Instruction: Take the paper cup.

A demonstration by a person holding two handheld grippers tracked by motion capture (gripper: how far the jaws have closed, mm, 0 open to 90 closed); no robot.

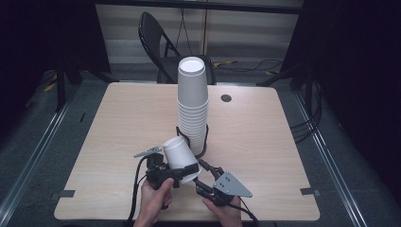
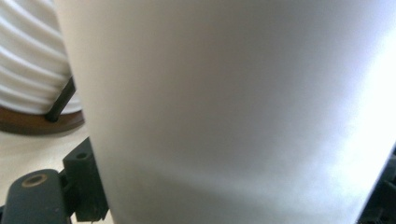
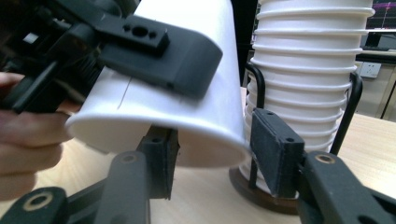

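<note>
Two hand-held grippers, both low at the near edge of a pale wooden table [image 1: 118,142], each in one of a person's hands.

Left gripper [image 1: 177,172]: clamped across the wall of a single white paper cup [image 1: 179,153]. Cup lifted clear of the tabletop and tilted, closed bottom up and away from the person, open mouth down and toward them. In the left gripper view the cup wall [image 2: 233,112] sits right against the lens; one black jaw shows at lower left. In the right gripper view a black pad [image 3: 159,58] presses on the cup's side.

Right gripper [image 1: 204,182]: just right of the cup, grey three-cornered plate on top. In its own view the jaws stand apart, one on each side of the cup's rim [image 3: 187,140]; whether either jaw touches the rim, I cannot tell.

Stack of white paper cups [image 1: 192,101]: tall, upright, mid-table, standing in a black wire holder [image 3: 348,112] on a round dark base [image 3: 261,191]. Just behind the held cup.

Folding chair [image 1: 158,42]: dark, beyond the far edge of the table
</note>
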